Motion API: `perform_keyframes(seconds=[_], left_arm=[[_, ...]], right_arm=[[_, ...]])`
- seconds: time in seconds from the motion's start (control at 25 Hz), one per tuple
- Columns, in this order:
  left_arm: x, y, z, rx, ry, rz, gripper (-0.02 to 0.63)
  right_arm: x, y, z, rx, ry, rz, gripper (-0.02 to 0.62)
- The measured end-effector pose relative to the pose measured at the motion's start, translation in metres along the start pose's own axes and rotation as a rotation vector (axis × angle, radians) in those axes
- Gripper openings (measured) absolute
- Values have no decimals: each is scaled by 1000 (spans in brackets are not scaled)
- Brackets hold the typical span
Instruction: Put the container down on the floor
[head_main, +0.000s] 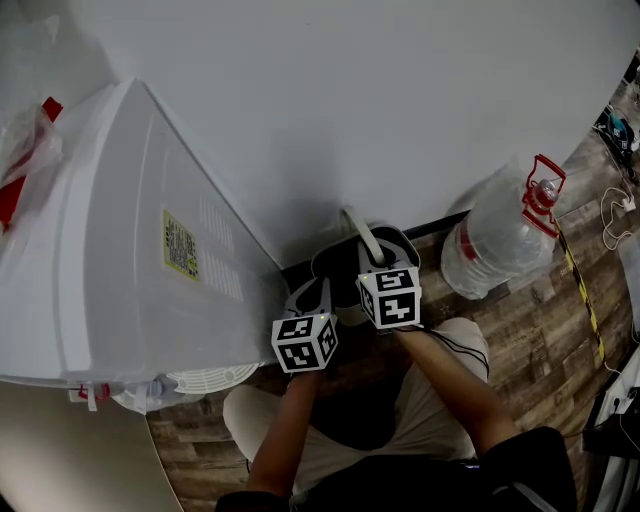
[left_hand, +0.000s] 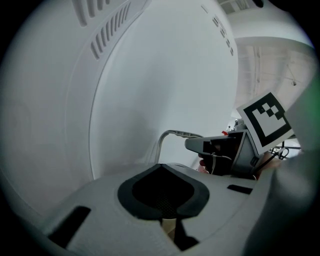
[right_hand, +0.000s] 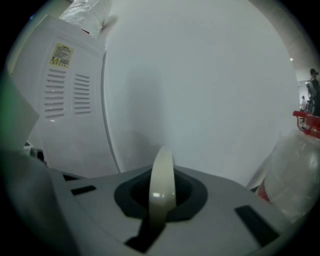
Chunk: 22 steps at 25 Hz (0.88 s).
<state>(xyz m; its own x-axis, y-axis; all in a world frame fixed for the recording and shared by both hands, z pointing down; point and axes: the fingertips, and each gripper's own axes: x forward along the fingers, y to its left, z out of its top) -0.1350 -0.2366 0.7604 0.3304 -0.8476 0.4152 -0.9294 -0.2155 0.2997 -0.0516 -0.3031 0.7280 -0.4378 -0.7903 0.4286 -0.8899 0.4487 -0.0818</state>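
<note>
two grey grippers hang low between a tall white plastic appliance and a big clear water jug with a red carry handle, close to the white wall. the right gripper is clamped on the container's cream strap handle, which stands upright between its jaws. the left gripper has its jaws together too, with a cream sliver of that handle pinched in the seam. the container's body is hidden beneath them (whether it touches the wood-plank floor can't be told).

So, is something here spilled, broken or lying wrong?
Nothing stands out. The bottle stands by the wall, and the floor around it looks dry. The white appliance looks whole. Only some loose cables lie at the far right.
</note>
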Motion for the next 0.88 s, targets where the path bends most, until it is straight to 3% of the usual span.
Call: perform_keyframes(seconds=[0.88], left_arm=[[21, 5, -13, -14, 39, 5, 14]], right_arm=[[27, -15, -19, 11, 35, -22, 31]])
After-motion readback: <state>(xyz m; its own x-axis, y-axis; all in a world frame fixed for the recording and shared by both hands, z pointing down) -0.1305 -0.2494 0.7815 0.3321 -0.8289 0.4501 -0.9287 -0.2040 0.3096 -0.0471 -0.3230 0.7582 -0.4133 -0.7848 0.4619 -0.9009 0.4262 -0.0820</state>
